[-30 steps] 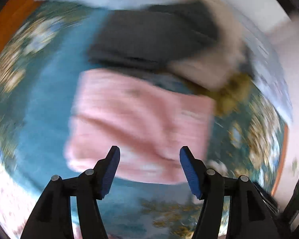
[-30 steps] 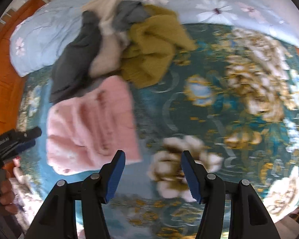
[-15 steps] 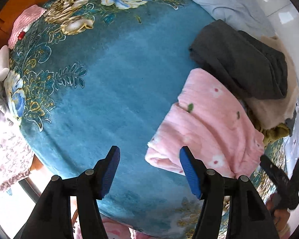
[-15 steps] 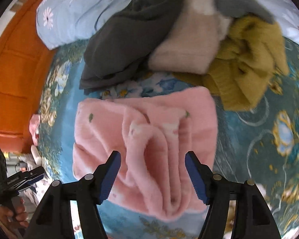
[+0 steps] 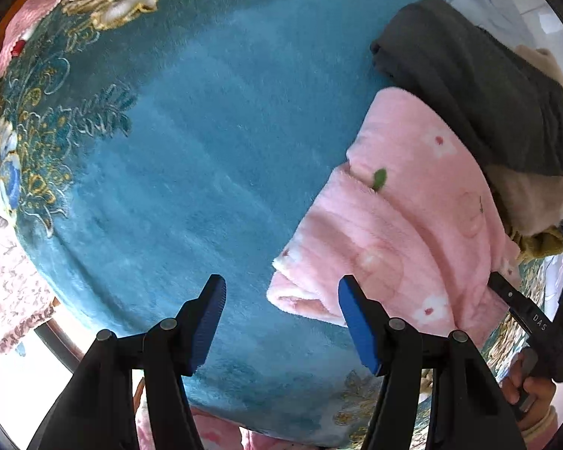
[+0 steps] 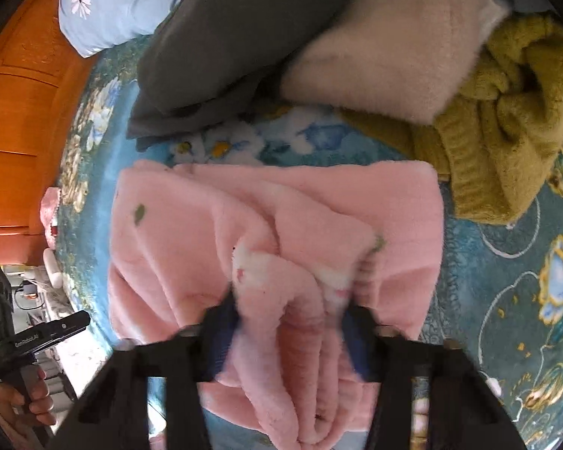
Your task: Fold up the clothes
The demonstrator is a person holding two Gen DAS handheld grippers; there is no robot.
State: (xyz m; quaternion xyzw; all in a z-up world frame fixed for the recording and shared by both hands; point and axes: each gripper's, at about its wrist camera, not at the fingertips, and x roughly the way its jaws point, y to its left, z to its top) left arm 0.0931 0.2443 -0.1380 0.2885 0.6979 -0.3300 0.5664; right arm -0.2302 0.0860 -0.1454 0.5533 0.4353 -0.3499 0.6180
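A pink fleece garment (image 6: pixel 214 232) with small flowers lies bunched on the teal floral blanket (image 5: pixel 191 142). It also shows in the left wrist view (image 5: pixel 413 225), to the right of my left gripper (image 5: pixel 279 311), which is open and empty just above the blanket near the garment's left edge. My right gripper (image 6: pixel 289 337) has its blue fingers (image 6: pixel 221 337) around a thick fold of the pink garment, jaws still wide apart; the image is blurred there. The right gripper's body (image 5: pixel 533 330) shows at the pink garment's right side.
A pile of a dark grey garment (image 6: pixel 236 37), a cream fleece one (image 6: pixel 386 48) and an olive knit one (image 6: pixel 506 112) lies just behind the pink garment. A light blue floral pillow (image 6: pixel 120 3) and an orange wooden headboard (image 6: pixel 22 120) are beyond. The bed's edge is near the left gripper.
My right gripper has moved forward into the pink garment, so a fold now sits between its fingers. My left gripper has shifted slightly closer to the garment's left edge.
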